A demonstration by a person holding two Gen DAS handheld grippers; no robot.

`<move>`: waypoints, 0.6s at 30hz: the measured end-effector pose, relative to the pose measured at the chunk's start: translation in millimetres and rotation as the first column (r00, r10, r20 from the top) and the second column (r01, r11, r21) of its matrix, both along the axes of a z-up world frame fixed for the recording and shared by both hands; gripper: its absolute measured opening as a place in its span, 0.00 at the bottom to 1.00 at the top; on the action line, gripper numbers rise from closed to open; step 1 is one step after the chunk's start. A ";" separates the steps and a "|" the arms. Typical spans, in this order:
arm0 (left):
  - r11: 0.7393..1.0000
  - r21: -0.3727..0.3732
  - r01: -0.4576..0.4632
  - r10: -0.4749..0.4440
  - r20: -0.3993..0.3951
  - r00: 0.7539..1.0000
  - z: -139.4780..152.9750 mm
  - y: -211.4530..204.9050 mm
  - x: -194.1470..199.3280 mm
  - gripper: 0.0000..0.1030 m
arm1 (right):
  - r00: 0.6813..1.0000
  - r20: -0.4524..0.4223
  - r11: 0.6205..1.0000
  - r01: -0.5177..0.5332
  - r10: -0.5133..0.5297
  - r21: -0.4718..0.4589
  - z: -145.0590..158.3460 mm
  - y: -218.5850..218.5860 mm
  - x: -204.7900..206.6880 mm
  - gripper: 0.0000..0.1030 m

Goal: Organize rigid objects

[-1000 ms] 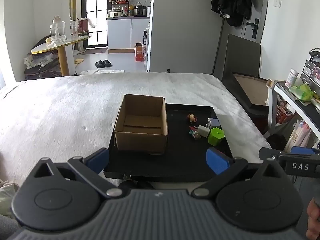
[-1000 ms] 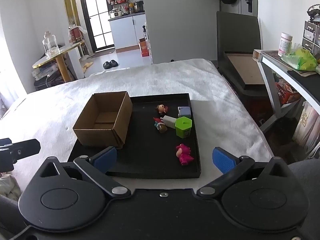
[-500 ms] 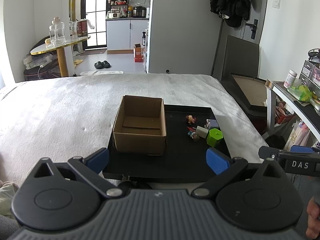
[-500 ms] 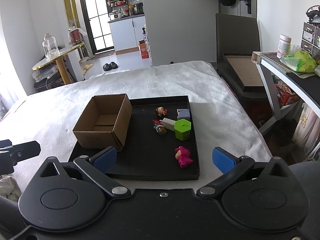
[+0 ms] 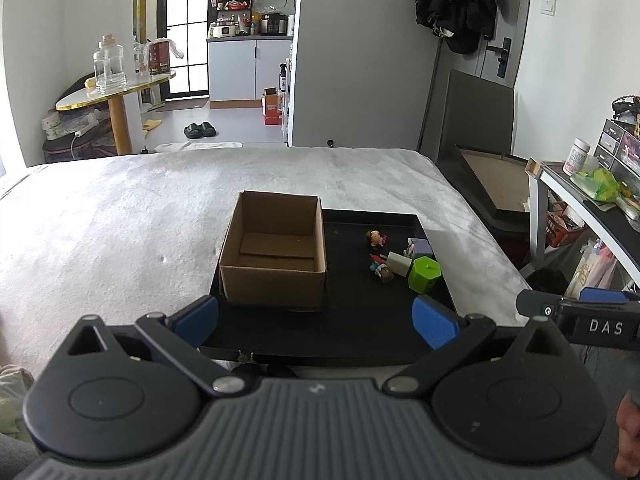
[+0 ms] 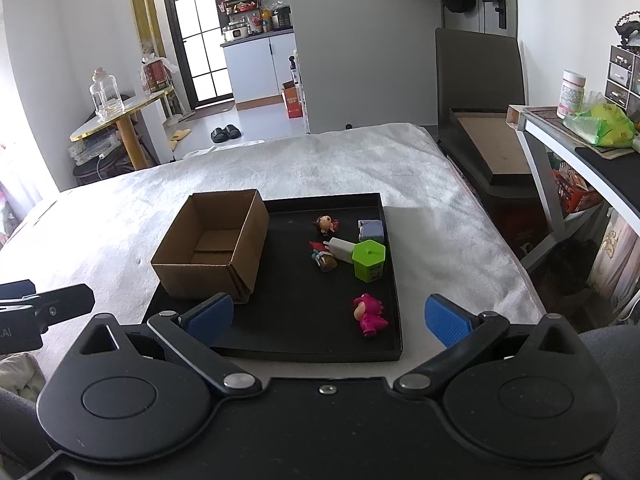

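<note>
Toys (image 6: 348,254) lie loose on the right half of a black tray (image 6: 394,280), which rests on a white blanket (image 6: 100,224). The group holds a green hexagonal pot (image 6: 369,260), a white block (image 6: 342,249) touching its left side, a lilac block (image 6: 371,230) at 12 o'clock from the pot, a small doll (image 6: 325,224) at 10 o'clock, and a gnome figure (image 6: 322,257) at 9 o'clock. A pink figure (image 6: 369,314) lies apart at 6 o'clock. An open, empty cardboard box (image 6: 212,248) stands on the tray's left half.

The left gripper (image 5: 316,318) and right gripper (image 6: 328,318) both hover at the tray's near edge, jaws spread wide, holding nothing.
</note>
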State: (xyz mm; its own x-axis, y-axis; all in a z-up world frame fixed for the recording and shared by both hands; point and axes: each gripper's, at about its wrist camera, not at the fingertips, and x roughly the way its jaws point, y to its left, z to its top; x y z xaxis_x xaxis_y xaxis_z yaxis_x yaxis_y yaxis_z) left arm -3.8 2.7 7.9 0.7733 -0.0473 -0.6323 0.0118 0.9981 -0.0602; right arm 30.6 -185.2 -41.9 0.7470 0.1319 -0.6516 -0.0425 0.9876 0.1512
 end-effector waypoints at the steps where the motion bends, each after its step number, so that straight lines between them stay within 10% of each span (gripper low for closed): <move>1: 1.000 -0.001 0.001 -0.001 0.000 1.000 -0.1 -0.2 0.3 1.00 | 1.000 0.000 1.000 0.000 0.000 0.000 0.1 0.2 0.1 1.00; 18: 1.000 -0.004 0.009 -0.009 0.001 1.000 -1.1 -3.5 0.7 1.00 | 1.000 0.002 1.000 -0.010 0.010 0.014 1.8 -2.3 -0.9 1.00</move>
